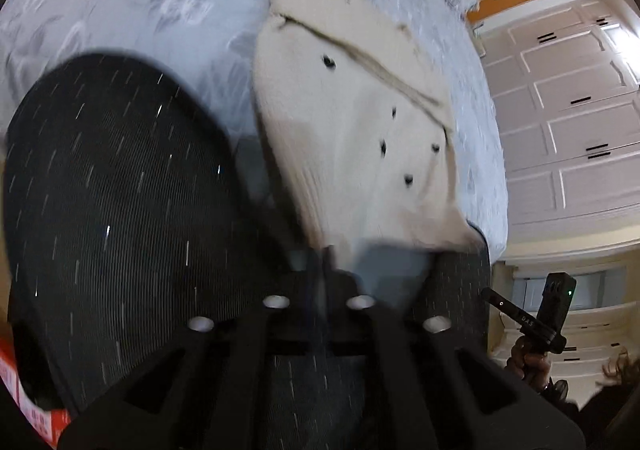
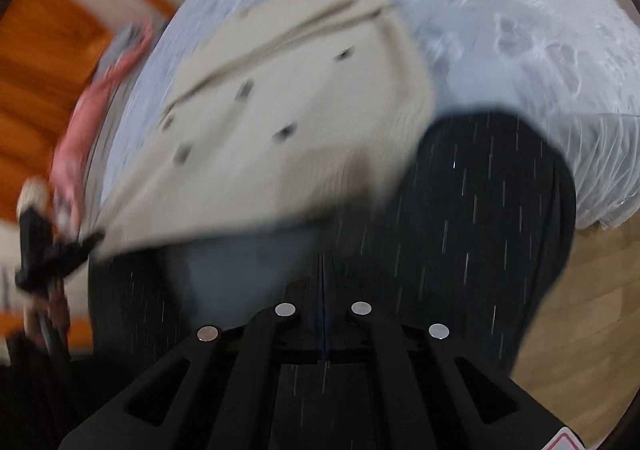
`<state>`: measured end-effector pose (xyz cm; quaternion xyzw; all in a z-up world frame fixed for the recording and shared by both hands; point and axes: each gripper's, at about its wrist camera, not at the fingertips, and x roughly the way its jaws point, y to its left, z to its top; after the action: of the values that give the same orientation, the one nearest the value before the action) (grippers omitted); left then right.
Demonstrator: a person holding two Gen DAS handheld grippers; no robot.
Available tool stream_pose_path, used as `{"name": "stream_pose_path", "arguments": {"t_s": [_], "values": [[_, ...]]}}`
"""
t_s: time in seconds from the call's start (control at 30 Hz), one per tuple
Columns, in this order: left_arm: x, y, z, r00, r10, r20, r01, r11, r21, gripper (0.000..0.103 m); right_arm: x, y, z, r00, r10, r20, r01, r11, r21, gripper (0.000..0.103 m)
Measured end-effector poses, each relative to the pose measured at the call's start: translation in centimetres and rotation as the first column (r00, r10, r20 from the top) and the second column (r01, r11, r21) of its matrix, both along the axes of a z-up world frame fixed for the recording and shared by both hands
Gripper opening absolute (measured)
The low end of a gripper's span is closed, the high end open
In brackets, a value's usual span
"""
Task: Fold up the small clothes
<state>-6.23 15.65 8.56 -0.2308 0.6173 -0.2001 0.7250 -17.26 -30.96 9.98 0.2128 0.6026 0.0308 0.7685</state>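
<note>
A cream knitted cardigan [image 1: 352, 130] with several dark buttons lies on a pale blue flowered bedspread [image 1: 140, 10]. Its near hem is lifted off the bed, with shadow under it. My left gripper [image 1: 322, 262] is shut, its tips at the hem's left corner. In the right wrist view the cardigan [image 2: 288, 122] is blurred. My right gripper [image 2: 323, 270] is shut where the hem's other end comes down to its tips. The left gripper [image 2: 80, 246] shows there at the far corner of the hem. Blur hides the exact pinch.
Dark pinstriped fabric [image 1: 120, 190], apparently the person's legs [image 2: 500, 210], fills the near side against the bed. White panelled wardrobe doors [image 1: 568, 110] stand past the bed's right edge. A hand [image 1: 528, 366] holds the other tool. Wooden floor [image 2: 580, 330] and a blurred pink cloth [image 2: 92, 110] flank the bed.
</note>
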Motion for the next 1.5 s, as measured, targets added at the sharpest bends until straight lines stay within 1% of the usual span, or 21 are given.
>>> {"name": "stream_pose_path", "arguments": {"t_s": [0.07, 0.13, 0.17, 0.2, 0.23, 0.27, 0.3, 0.33, 0.57, 0.7, 0.83, 0.9, 1.0, 1.07, 1.1, 1.13, 1.17, 1.23, 1.33, 1.43, 1.5], "values": [[0.5, 0.1, 1.0, 0.999, 0.017, 0.032, -0.017, 1.000, 0.002, 0.000, -0.7, 0.3, 1.1, 1.000, 0.019, 0.010, -0.019, 0.999, -0.033, 0.000], [2.2, -0.3, 1.3, 0.997, 0.026, 0.071, -0.026, 1.000, 0.000, 0.000, 0.1, -0.7, 2.1, 0.997, -0.043, 0.056, 0.044, 0.999, -0.017, 0.001], [3.4, -0.8, 1.1, 0.997, 0.027, 0.070, -0.025, 0.999, -0.019, 0.007, 1.2, -1.8, 2.1, 0.991, -0.105, 0.079, 0.106, 0.994, -0.011, 0.002], [4.4, -1.3, 0.6, 0.998, 0.025, 0.052, -0.023, 0.999, -0.034, 0.019, 2.5, -2.7, 1.7, 0.986, -0.144, 0.082, 0.145, 0.989, -0.011, 0.010], [5.1, -1.8, 0.0, 0.999, 0.034, 0.036, -0.034, 0.999, -0.024, 0.059, 3.7, -3.3, 1.4, 0.983, -0.169, 0.079, 0.171, 0.985, -0.026, 0.016], [6.1, -2.3, -1.1, 0.997, 0.080, 0.002, -0.080, 0.996, 0.044, 0.082, 5.5, -3.8, 0.7, 0.978, -0.195, 0.080, 0.198, 0.979, -0.040, 0.021], [6.5, -2.3, -1.8, 0.994, 0.107, -0.015, -0.106, 0.991, 0.078, 0.088, 6.9, -4.0, 0.1, 0.976, -0.205, 0.075, 0.207, 0.978, -0.026, 0.039], [6.8, -2.5, -2.5, 0.991, 0.130, -0.029, -0.126, 0.987, 0.102, 0.088, 8.1, -3.9, -0.6, 0.977, -0.208, 0.055, 0.208, 0.978, -0.005, 0.050], [5.6, -3.8, -4.0, 0.994, 0.101, -0.051, -0.088, 0.975, 0.206, 0.088, 10.2, -0.1, -6.2, 0.968, -0.171, -0.183, 0.177, 0.984, 0.018, 0.051], [5.7, -3.5, -4.3, 0.982, 0.178, -0.059, -0.162, 0.964, 0.211, 0.088, 10.2, -0.8, -6.0, 0.947, -0.266, -0.180, 0.263, 0.964, -0.037, 0.050], [6.7, -3.2, -6.8, 0.951, 0.256, -0.176, -0.227, 0.959, 0.169, 0.088, 10.0, -2.9, -6.9, 0.927, -0.318, -0.198, 0.298, 0.947, -0.123, 0.056], [7.1, -3.6, -8.1, 0.943, 0.266, -0.201, -0.224, 0.951, 0.212, 0.088, 10.4, -3.2, -8.4, 0.924, -0.296, -0.241, 0.276, 0.954, -0.112, 0.059], [7.9, -5.5, -9.1, 0.957, 0.202, -0.208, -0.150, 0.959, 0.240, 0.088, 11.6, -2.3, -9.9, 0.932, -0.233, -0.278, 0.204, 0.970, -0.131, 0.060], [8.1, -6.5, -9.9, 0.959, 0.155, -0.238, -0.112, 0.976, 0.186, 0.076, 12.2, -1.9, -10.4, 0.939, -0.209, -0.272, 0.189, 0.977, -0.099, 0.048], [8.0, -6.6, -10.4, 0.952, 0.143, -0.271, -0.111, 0.985, 0.130, 0.054, 12.2, -1.9, -10.6, 0.938, -0.218, -0.268, 0.210, 0.976, -0.055, 0.011], [7.9, -6.6, -11.0, 0.943, 0.132, -0.306, -0.123, 0.991, 0.050, 0.019, 12.1, -2.1, -10.6, 0.937, -0.228, -0.264, 0.237, 0.972, -0.001, 0.009], [7.7, -6.4, -11.4, 0.929, 0.130, -0.347, -0.146, 0.989, -0.019, 0.004, 11.7, -2.6, -10.2, 0.935, -0.262, -0.238, 0.287, 0.954, 0.081, 0.009], [7.5, -5.6, -10.5, 0.933, 0.156, -0.325, -0.178, 0.983, -0.039, 0.000, 11.2, -3.2, -8.3, 0.945, -0.291, -0.148, 0.309, 0.944, 0.119, 0.008], [7.7, -4.7, -5.6, 0.981, 0.137, -0.136, -0.138, 0.990, 0.008, 0.000, 9.9, -4.2, -4.2, 0.947, -0.320, 0.020, 0.314, 0.937, 0.154, 0.008], [7.3, -2.8, -0.6, 0.991, 0.137, -0.007, -0.136, 0.990, 0.027, 0.000, 8.1, -5.2, -0.1, 0.934, -0.312, 0.175, 0.281, 0.942, 0.183, 0.007], [6.9, -1.8, 0.6, 0.992, 0.128, 0.018, -0.128, 0.990, 0.055, 0.000, 6.8, -5.6, 1.2, 0.935, -0.296, 0.194, 0.267, 0.950, 0.164, 0.007]]}}
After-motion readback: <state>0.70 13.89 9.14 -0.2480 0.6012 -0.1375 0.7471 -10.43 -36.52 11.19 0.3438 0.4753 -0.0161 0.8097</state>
